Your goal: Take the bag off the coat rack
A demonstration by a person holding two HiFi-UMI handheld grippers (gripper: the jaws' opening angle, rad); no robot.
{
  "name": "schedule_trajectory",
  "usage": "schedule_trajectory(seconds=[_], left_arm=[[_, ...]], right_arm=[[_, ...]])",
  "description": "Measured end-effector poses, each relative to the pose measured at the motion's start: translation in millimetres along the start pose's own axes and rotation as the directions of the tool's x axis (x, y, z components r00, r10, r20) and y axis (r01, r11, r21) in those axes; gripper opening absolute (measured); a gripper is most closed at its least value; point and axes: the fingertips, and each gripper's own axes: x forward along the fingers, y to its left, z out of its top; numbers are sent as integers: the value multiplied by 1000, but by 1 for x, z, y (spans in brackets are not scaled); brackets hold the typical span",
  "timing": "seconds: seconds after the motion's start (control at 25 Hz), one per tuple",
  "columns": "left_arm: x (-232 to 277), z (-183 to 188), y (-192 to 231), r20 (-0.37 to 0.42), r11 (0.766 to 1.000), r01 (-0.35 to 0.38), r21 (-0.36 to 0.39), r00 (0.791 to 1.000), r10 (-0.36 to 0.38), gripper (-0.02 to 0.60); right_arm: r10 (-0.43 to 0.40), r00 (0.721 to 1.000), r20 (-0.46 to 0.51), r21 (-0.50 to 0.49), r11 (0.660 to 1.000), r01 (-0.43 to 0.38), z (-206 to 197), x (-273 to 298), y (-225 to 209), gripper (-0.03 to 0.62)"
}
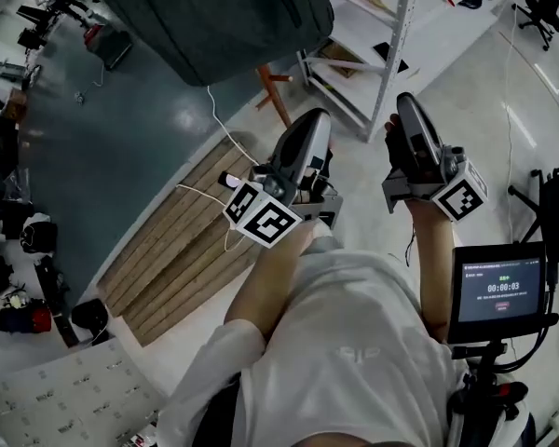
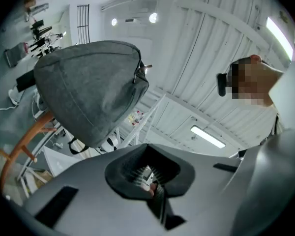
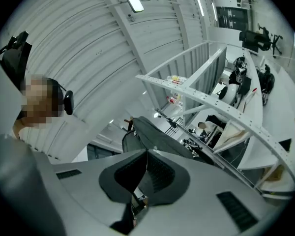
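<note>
Workshop floor (image 1: 130, 128), teal paint meeting pale tile, seen steeply from above. Nearest: the person's white-shirted torso, with a small monitor (image 1: 498, 291) on a stand at 4 o'clock.

Ahead of the chest, left claw (image 1: 309, 124) and right claw (image 1: 405, 105) sit side by side, both pointing toward 12. Each claw's own view shows its jaws pressed together with nothing between them: clenched, empty.

Wooden plank panel (image 1: 177, 240) lies on the floor at 8 o'clock of the left claw. Beyond the claws, white metal shelving (image 1: 391, 54) at 12 to 1.

Farthest: dark grey bag (image 1: 214, 17) at 11 o'clock, hanging on the coat rack (image 1: 275, 96), whose orange wooden legs show beneath it. The left gripper view also has the bag up on the rack, well apart from the claw.

Progress, my read: nothing done yet. Bag on its rack, untouched. Left to do: close in, open a claw, take a strap or handle, lift the bag clear of the rack.
</note>
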Motion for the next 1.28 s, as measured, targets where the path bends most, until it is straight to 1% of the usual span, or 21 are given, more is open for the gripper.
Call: schedule_trajectory(seconds=[0.08, 0.2, 0.28, 0.32, 0.4, 0.48, 0.56, 0.6, 0.64, 0.68, 0.76, 0.8, 0.84, 1.0, 1.04, 1.12, 1.16, 1.2, 1.28], left_arm=[[4, 4, 8, 2, 998, -12, 55, 1000, 12, 6], [13, 11, 46, 36, 991, -49, 128, 998, 45, 6], [12, 15, 67, 61, 984, -73, 163, 996, 64, 8], [8, 18, 71, 71, 978, -84, 189, 995, 71, 8], [1, 30, 71, 93, 960, -105, 258, 992, 84, 8], [3, 49, 61, 116, 935, -117, 334, 990, 82, 8], [8, 74, 46, 140, 903, -126, 411, 987, 74, 9], [9, 86, 43, 151, 882, -136, 450, 986, 75, 9], [10, 99, 42, 162, 858, -150, 491, 984, 80, 17], [10, 111, 43, 173, 830, -167, 532, 981, 87, 40], [8, 136, 44, 194, 768, -203, 608, 976, 104, 82], [7, 147, 44, 202, 741, -217, 636, 973, 111, 102], [7, 158, 44, 208, 719, -227, 656, 971, 117, 117], [12, 197, 40, 223, 648, -256, 717, 966, 134, 167], [13, 206, 39, 225, 632, -260, 730, 965, 136, 178], [16, 223, 35, 228, 605, -263, 751, 964, 136, 204], [18, 230, 34, 225, 592, -262, 763, 965, 136, 212], [20, 236, 33, 217, 579, -257, 774, 966, 139, 223], [25, 242, 39, 186, 559, -244, 792, 970, 159, 260]], right_arm=[[38, 999, -5, 8, 999, -38, -4, 15, -7, 12], [137, 990, -31, 18, 991, -136, -20, 49, -30, 12], [171, 983, -64, 17, 985, -170, -39, 61, -44, 12], [188, 979, -78, 11, 982, -188, -47, 66, -45, 12], [226, 969, -103, -8, 974, -228, -56, 76, -38, 12], [263, 956, -126, -49, 961, -271, -50, 90, -24, 14], [304, 941, -147, -103, 942, -320, -36, 107, -3, 15], [327, 932, -156, -129, 929, -347, -30, 116, 6, 16], [351, 922, -163, -150, 915, -375, -26, 125, 14, 17], [375, 911, -168, -169, 900, -402, -23, 134, 22, 29], [414, 892, -181, -211, 870, -446, -13, 150, 37, 60], [425, 885, -189, -243, 853, -462, -6, 156, 43, 79], [431, 881, -196, -279, 836, -472, 2, 161, 49, 89], [429, 878, -212, -403, 780, -479, 38, 178, 60, 173], [426, 877, -221, -425, 767, -480, 44, 180, 62, 173], [411, 879, -242, -467, 745, -476, 54, 184, 62, 223], [398, 884, -246, -488, 737, -468, 59, 185, 60, 224], [384, 890, -245, -508, 731, -455, 64, 185, 57, 242], [359, 902, -240, -535, 727, -431, 73, 186, 48, 252]])
